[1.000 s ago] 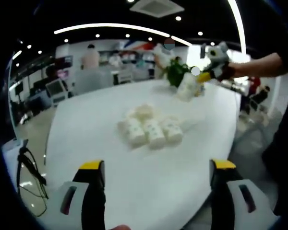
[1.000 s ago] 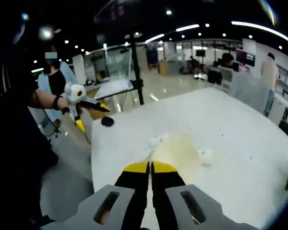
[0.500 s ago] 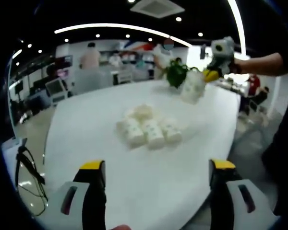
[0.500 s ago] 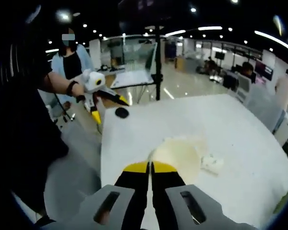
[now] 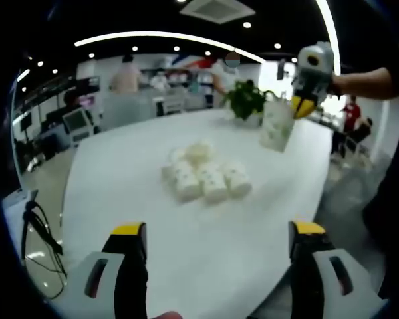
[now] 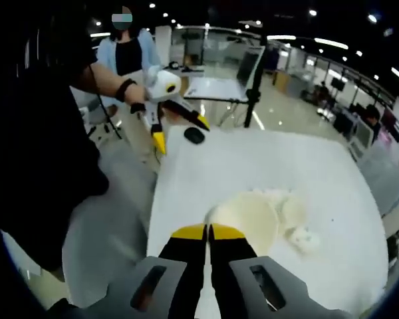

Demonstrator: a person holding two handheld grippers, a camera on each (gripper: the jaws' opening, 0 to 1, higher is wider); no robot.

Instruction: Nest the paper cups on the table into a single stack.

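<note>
Your white table (image 5: 186,252) spreads across the left gripper view, its far edge and near corners cut off by the round frame. Beyond it the room is blurred: standing people (image 5: 126,76) and desks read as soft shapes. A leafy plant (image 5: 245,101) stands at the far side of the table, partly behind the cup you are holding.

The cluster of paper cups (image 5: 205,176) sits mid-table, lying close together; you cannot count them, since they blur into one pale mass.

Your right gripper (image 5: 304,106) hangs above the far right of the table, jaws closed on the rim of a paper cup (image 5: 277,128) held clear of the surface. In the right gripper view that cup (image 6: 247,219) is a pale disc hiding part of the cluster.

Your left gripper (image 5: 213,229) has its jaws wide apart, holding nothing, near the table edge. A small dark object (image 6: 194,135) lies near that gripper; you cannot identify it.
</note>
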